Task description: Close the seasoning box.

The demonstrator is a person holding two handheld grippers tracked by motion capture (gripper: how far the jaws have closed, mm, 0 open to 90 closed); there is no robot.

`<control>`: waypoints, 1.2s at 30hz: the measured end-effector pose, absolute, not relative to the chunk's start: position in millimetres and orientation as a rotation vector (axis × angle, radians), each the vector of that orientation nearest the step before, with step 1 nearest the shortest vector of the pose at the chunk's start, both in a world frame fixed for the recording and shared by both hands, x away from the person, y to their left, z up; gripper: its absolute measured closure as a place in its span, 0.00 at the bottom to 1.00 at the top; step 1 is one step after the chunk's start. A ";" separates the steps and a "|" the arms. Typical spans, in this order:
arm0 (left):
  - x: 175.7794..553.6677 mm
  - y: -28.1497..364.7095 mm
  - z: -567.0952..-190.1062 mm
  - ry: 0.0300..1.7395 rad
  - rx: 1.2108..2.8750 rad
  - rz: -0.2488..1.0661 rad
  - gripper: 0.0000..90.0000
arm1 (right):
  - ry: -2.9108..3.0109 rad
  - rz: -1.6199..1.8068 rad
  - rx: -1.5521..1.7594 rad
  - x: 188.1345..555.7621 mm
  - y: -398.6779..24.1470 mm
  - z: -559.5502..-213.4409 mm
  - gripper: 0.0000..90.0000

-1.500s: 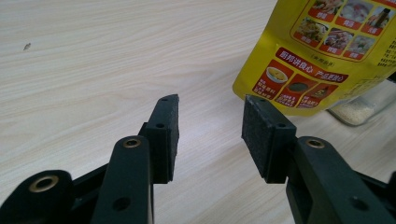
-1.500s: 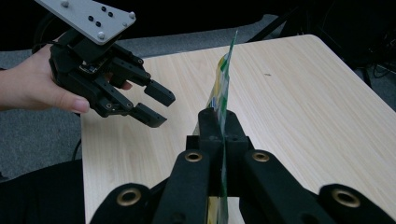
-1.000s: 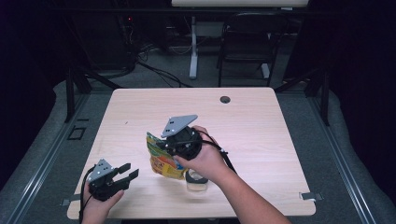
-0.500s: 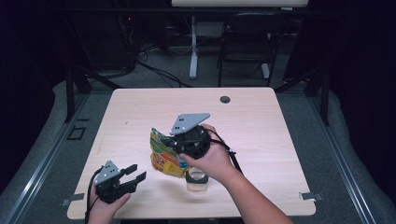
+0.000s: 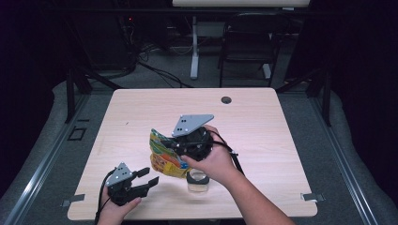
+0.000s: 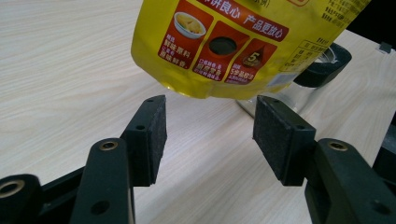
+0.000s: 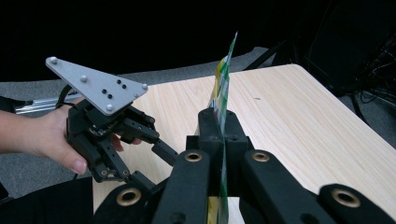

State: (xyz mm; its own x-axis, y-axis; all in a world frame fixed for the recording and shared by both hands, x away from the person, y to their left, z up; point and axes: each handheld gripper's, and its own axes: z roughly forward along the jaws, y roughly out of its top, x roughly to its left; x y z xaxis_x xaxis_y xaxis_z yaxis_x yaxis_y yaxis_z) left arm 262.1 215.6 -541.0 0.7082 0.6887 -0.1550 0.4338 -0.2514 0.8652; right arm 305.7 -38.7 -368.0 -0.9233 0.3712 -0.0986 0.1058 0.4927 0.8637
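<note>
On the bench [image 5: 281, 140], the pouch [image 5: 164, 152] stands up off the surface near the middle of the front half. The right gripper [image 5: 180, 146] sits at its three o'clock side, fingers [image 7: 212, 135] clamped on the pouch's edge. A small jar [image 5: 198, 180] stands on the bench at the pouch's five o'clock, just beside it. The left gripper [image 5: 145, 183] lies at the pouch's seven o'clock, near the front edge, its fingers [image 6: 149, 135] apart beneath the pouch's bottom. A round hole [image 5: 226, 100] sits at one o'clock, well apart.
</note>
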 end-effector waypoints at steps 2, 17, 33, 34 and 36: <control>263.7 213.2 -542.6 0.870 1.897 0.298 0.49 | 2.469 1.405 0.404 305.6 -38.9 -367.7 1.00; 268.2 209.9 -545.0 0.813 1.898 0.247 0.48 | 2.474 1.467 0.383 301.5 -33.6 -363.5 1.00; 273.5 224.8 -544.8 0.820 1.774 0.128 0.49 | 2.475 1.516 0.360 303.2 -28.7 -358.5 1.00; 273.8 227.2 -544.0 0.811 1.780 0.113 0.49 | 2.473 1.519 0.361 303.5 -29.0 -358.4 1.00; 273.7 229.2 -543.1 0.810 1.777 0.118 0.50 | 2.469 1.522 0.355 304.0 -29.5 -358.3 1.00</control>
State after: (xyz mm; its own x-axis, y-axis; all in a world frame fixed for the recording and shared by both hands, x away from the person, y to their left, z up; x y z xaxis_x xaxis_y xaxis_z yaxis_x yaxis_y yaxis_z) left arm 273.7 229.2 -543.1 0.7591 0.5734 -0.3084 0.4618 -0.1404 0.8758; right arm 304.0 -29.5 -358.3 -0.9468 0.3163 -0.0593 0.0892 0.4348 0.8961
